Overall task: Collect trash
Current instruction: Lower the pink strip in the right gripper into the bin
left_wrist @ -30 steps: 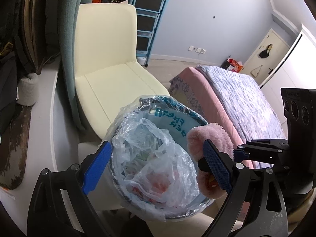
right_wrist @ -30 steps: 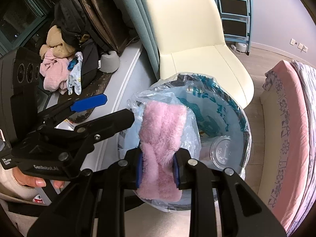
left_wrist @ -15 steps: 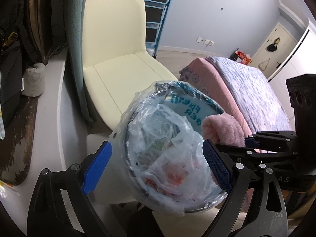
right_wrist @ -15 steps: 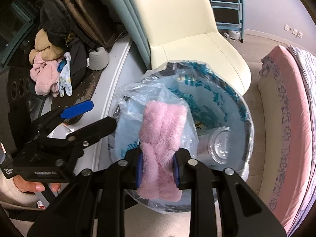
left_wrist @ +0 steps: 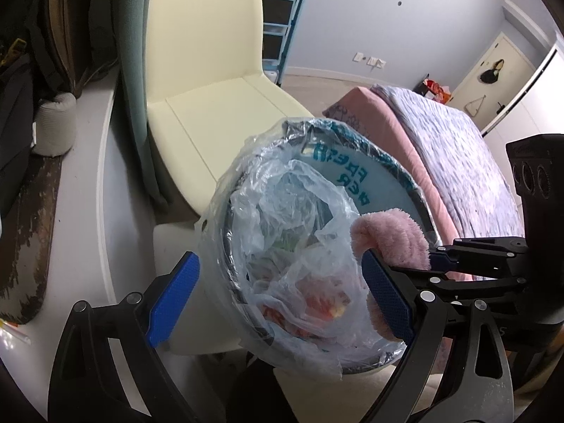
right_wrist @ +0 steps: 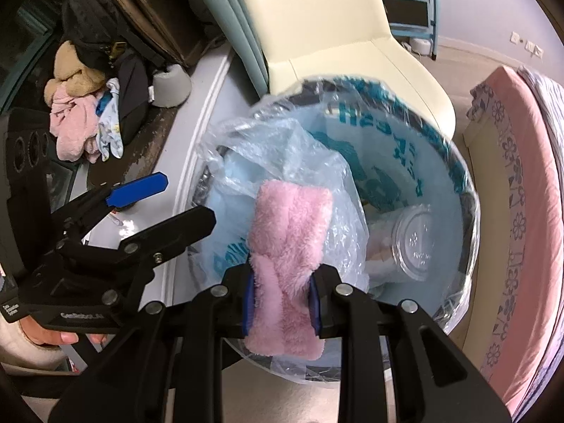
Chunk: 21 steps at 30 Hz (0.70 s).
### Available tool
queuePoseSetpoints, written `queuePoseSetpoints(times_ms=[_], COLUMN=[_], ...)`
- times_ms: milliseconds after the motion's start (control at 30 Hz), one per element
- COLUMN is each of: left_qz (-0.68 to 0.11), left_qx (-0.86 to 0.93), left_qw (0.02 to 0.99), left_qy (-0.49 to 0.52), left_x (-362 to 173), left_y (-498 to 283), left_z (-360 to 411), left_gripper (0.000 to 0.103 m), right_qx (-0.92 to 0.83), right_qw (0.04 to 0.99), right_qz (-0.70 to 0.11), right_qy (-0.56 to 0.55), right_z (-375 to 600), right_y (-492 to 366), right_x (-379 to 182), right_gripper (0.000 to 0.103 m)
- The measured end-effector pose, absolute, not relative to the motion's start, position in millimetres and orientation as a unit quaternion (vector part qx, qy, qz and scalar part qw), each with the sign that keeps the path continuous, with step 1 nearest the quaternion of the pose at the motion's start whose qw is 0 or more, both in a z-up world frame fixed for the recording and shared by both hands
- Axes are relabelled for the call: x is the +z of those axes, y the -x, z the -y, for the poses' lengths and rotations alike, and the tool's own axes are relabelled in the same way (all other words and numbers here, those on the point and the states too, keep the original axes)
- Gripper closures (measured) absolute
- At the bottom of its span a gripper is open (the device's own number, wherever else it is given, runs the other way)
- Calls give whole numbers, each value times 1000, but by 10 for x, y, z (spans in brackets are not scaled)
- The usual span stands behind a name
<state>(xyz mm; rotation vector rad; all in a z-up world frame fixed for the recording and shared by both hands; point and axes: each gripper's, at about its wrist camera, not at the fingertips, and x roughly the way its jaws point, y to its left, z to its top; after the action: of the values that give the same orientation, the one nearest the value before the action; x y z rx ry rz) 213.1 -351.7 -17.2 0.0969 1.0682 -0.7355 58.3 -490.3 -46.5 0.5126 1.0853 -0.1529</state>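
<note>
A round trash bin (left_wrist: 419, 204) lined with a clear plastic bag (left_wrist: 303, 268) stands below both grippers; it also shows in the right wrist view (right_wrist: 454, 176), with a clear plastic cup lid (right_wrist: 416, 243) inside. My right gripper (right_wrist: 281, 299) is shut on a fluffy pink headband (right_wrist: 289, 232) and holds it over the bin's near rim. The headband (left_wrist: 391, 239) also shows in the left wrist view. My left gripper (left_wrist: 278, 299) is open and empty, its blue pads either side of the bin's near part.
A cream chair (left_wrist: 211, 81) stands behind the bin. A bed (left_wrist: 458, 148) with a pink mattress lies to the right. A white ledge (right_wrist: 197, 105) on the left carries a dark bag, a grey roll (left_wrist: 56, 127) and a heap of clothes (right_wrist: 81, 120).
Both grippers have moved closer in over the bin. The right gripper still holds the pink headband, and the left gripper stays open.
</note>
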Motion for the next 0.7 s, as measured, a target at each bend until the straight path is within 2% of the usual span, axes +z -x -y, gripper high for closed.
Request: queuePoseSetpoints(times_ms=[700], left_qz=[-512], left_qx=[-336], left_qw=[789], left_qy=[-48], left_x=[-318], left_y=[-2187], left_z=[3637], left_gripper=[13], right_qx=[-75], right_qw=[804], right_qz=[-545], right_qy=[-226], right_z=[4871], right_y=[-702], right_x=[-727], right_gripper=[79])
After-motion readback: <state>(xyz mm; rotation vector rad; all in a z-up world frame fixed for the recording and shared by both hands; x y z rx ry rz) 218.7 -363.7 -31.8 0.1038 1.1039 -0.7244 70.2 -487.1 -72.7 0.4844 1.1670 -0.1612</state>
